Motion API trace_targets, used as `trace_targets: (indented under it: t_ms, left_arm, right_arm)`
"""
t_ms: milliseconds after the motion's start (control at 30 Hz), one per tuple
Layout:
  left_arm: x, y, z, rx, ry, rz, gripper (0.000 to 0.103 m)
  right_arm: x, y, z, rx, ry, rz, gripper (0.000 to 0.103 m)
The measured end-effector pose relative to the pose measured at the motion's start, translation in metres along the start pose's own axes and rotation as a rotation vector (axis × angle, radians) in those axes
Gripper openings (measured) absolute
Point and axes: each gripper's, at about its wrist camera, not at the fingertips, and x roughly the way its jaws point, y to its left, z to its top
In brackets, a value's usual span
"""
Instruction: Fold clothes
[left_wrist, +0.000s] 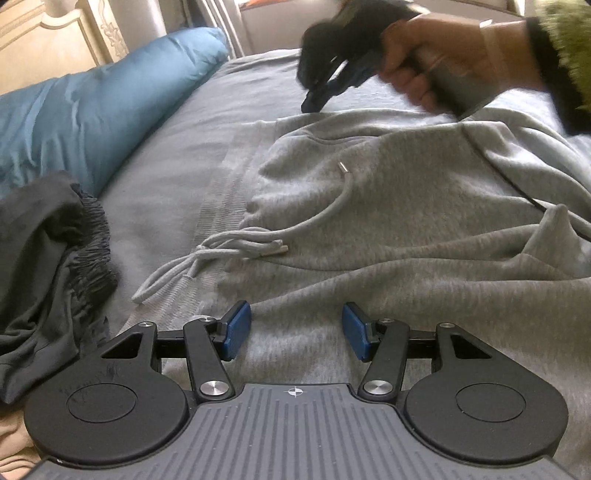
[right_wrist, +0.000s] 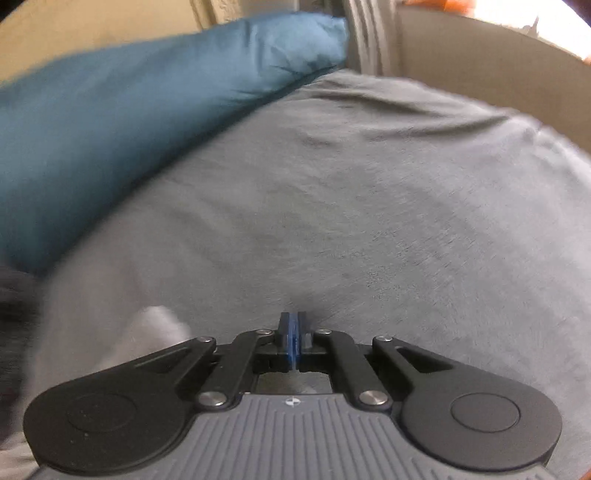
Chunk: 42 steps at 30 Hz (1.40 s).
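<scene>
You're early in the fold. The grey hoodie (left_wrist: 406, 206) lies spread and rumpled on the bed (left_wrist: 177, 155), drawstrings (left_wrist: 236, 240) tangled loose near its hood opening, no clean fold line visible anywhere on it yet.

Your left gripper (left_wrist: 296, 330) hovers just above the near part of the hoodie, fingers spread, nothing between them.

Your right gripper (right_wrist: 293, 332) is at the far edge of the hoodie as the left wrist view shows it. In its own view the fingers are pressed together. Whether they're pinching hoodie fabric I can't tell: the tip area is blurred and mostly the grey bedsheet shows ahead of it. A pale lump of cloth sits just left of those fingers.

A dark garment (left_wrist: 51, 266) with an elastic waistband is bunched at the left of the bed, unfolded. The blue pillow (left_wrist: 92, 107) sits behind, clear of the work.

Judged left to do: flatten the hoodie, bring the sleeves and sides in, fold it over, then deal with the dark garment. No finished folded item is in view.
</scene>
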Motion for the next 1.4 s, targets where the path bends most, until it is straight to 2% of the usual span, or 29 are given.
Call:
trace_targets:
  t_ms: [33,100,133,267,300,333,367,500,633,700,767,800,867,933,1000,1133,1300,1400]
  left_arm:
    - [0.000,0.001,0.000,-0.004,0.006,0.005,0.055]
    - [0.000,0.003,-0.001,-0.017,0.025,0.012,0.055]
    - [0.000,0.003,-0.001,-0.020,0.030,0.017,0.055]
    - [-0.003,0.001,-0.004,-0.002,0.028,0.053,0.055]
    - [-0.003,0.001,-0.005,-0.002,0.028,0.062,0.055]
    - [-0.003,0.001,-0.007,-0.008,0.029,0.068,0.055]
    - [-0.004,0.001,-0.008,-0.013,0.029,0.074,0.055]
    - [-0.006,-0.003,-0.007,-0.014,0.039,0.107,0.055]
    - [-0.003,-0.010,-0.007,0.002,0.043,0.144,0.055]
    - [-0.001,-0.012,-0.008,-0.002,0.039,0.160,0.055]
    - [-0.001,-0.014,-0.009,-0.009,0.028,0.174,0.055]
    - [-0.001,-0.014,-0.010,-0.017,0.022,0.180,0.055]
    - [-0.005,-0.012,-0.009,-0.051,0.007,0.184,0.055]
    - [-0.009,-0.008,-0.007,-0.088,-0.010,0.186,0.055]
    - [-0.017,-0.005,-0.004,-0.124,-0.032,0.193,0.055]
    - [-0.037,-0.005,0.012,-0.138,-0.099,0.164,0.055]
    - [-0.038,-0.044,0.041,-0.027,-0.136,0.034,0.057]
    - [-0.023,-0.079,0.057,0.048,-0.144,-0.044,0.057]
  right_arm:
    - [-0.005,-0.002,0.001,-0.013,0.011,0.011,0.023]
    - [-0.016,-0.007,0.002,-0.038,0.033,0.034,0.070]
    - [-0.022,-0.010,0.002,-0.051,0.044,0.046,0.080]
    - [-0.013,0.004,-0.010,-0.116,0.141,0.004,0.079]
    - [-0.010,0.009,-0.014,-0.148,0.162,-0.011,0.060]
    - [-0.012,0.018,-0.018,-0.203,0.152,-0.039,0.014]
    - [-0.015,0.027,-0.022,-0.263,0.135,-0.070,0.002]
    - [-0.030,0.040,-0.019,-0.318,-0.004,-0.112,0.002]
    - [0.006,0.032,-0.025,-0.282,0.018,-0.176,0.002]
    - [0.005,0.027,-0.027,-0.233,-0.022,-0.171,0.004]
    - [0.002,0.022,-0.029,-0.180,-0.066,-0.163,0.010]
    - [-0.007,0.015,-0.025,-0.126,-0.075,-0.156,0.023]
    - [-0.034,-0.003,-0.020,-0.010,-0.130,-0.145,0.038]
    - [-0.079,-0.036,-0.022,0.125,-0.211,-0.059,0.049]
    - [-0.121,-0.075,-0.027,0.252,-0.238,0.037,0.056]
    - [-0.210,-0.138,-0.066,0.339,-0.238,0.218,0.057]
    - [-0.296,-0.174,-0.153,0.378,-0.194,0.251,0.058]
    - [-0.315,-0.184,-0.208,0.417,-0.118,0.170,0.058]
